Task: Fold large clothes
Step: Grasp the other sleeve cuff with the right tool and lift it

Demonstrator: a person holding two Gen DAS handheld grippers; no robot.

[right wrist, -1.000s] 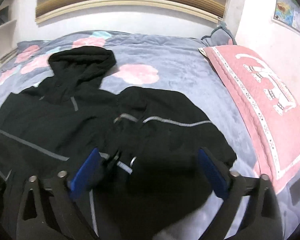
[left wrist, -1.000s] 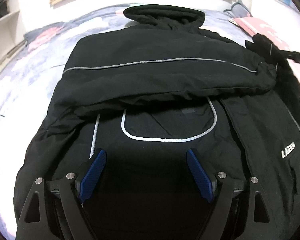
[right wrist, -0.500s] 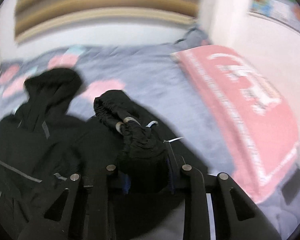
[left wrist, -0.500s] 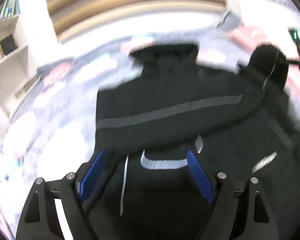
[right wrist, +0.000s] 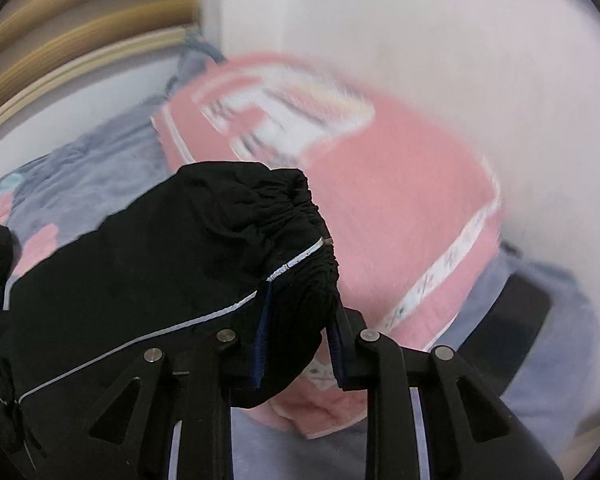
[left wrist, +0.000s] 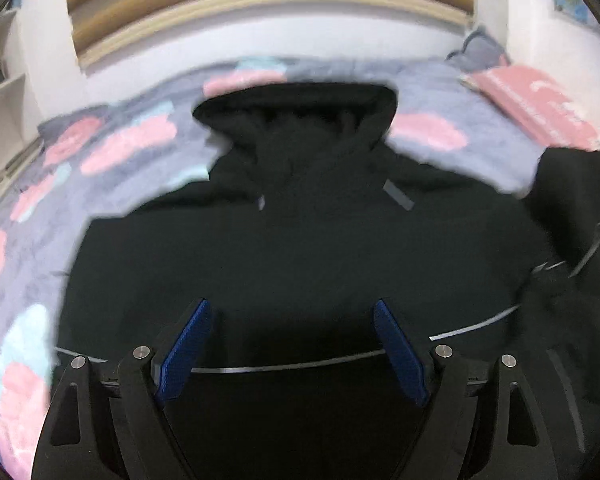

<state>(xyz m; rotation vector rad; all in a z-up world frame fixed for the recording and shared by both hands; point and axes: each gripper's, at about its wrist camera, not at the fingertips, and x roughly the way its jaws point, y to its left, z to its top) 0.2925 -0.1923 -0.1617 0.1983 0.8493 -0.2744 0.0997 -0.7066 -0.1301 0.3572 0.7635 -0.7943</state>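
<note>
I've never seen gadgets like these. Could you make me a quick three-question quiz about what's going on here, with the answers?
1. True or false: the left gripper is clamped on the jacket.
2. What is the right gripper holding? A) the pink pillow B) the sleeve cuff C) the hood
3. Fill in: the jacket lies on a flowered ____.

Key:
1. False. Its blue pads stand wide apart over the jacket, with nothing between them.
2. B. The gathered cuff sits pinched between its jaws, lifted off the bed.
3. Blanket, grey-blue with pink flowers.
</note>
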